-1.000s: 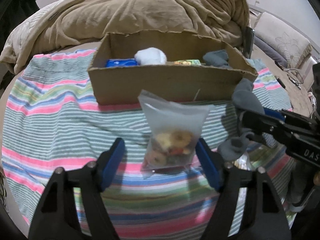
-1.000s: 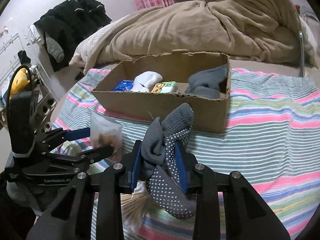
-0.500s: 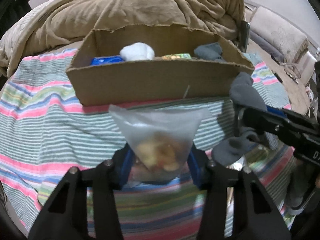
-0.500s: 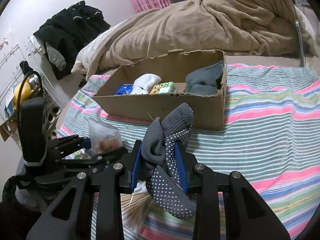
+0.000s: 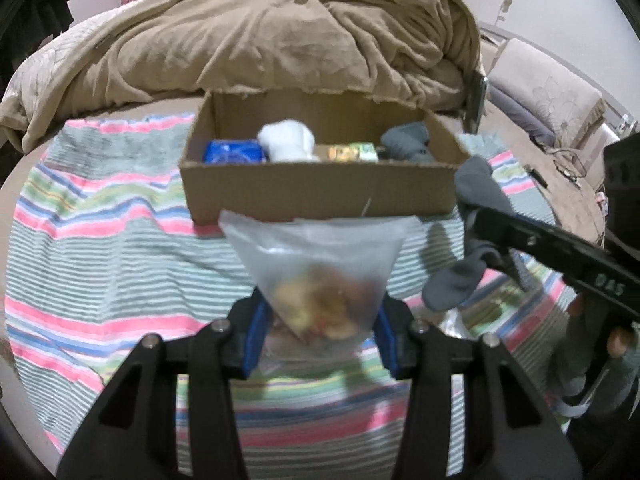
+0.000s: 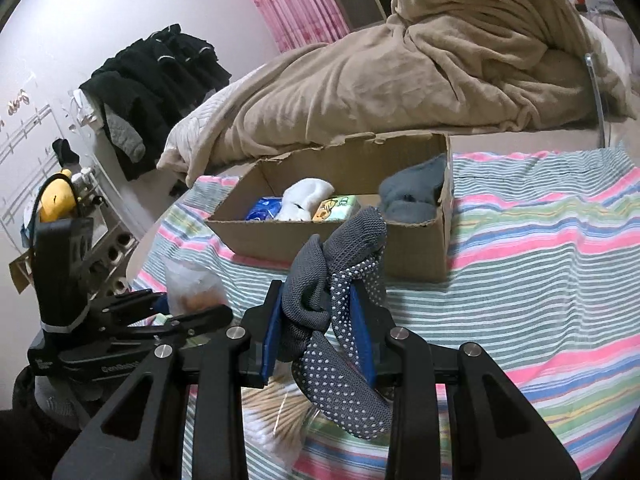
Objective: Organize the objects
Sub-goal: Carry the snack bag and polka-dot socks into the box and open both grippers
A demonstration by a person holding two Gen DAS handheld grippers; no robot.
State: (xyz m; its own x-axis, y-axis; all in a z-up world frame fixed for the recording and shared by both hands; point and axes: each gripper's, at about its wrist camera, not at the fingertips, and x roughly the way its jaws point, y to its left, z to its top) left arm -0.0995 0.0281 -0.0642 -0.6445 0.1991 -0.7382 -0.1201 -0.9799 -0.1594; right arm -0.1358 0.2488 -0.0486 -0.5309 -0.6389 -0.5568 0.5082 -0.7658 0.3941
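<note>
Since a second ago, the left gripper (image 5: 318, 330) is pinching the snack bag (image 5: 320, 276) it then only straddled, and lifting it clear of the sheet. Right gripper (image 6: 318, 328) is clamping the gray sock (image 6: 334, 300) mid-length, toe hanging, presumably so both loads travel to the box together. Underneath, wooden sticks (image 6: 280, 412) are lying loose, awaiting collection. Beyond, the striped sheet (image 5: 100, 248) is covering the bed, wrinkled but level. The cardboard box (image 5: 320, 192), just ahead, is holding a white sock (image 5: 286, 146), blue packet (image 5: 234, 152) and gray cloth (image 6: 412, 196). Behind, a tan blanket (image 5: 260, 40) is heaped up; dark clothes (image 6: 156, 80) are hanging on the wall.
</note>
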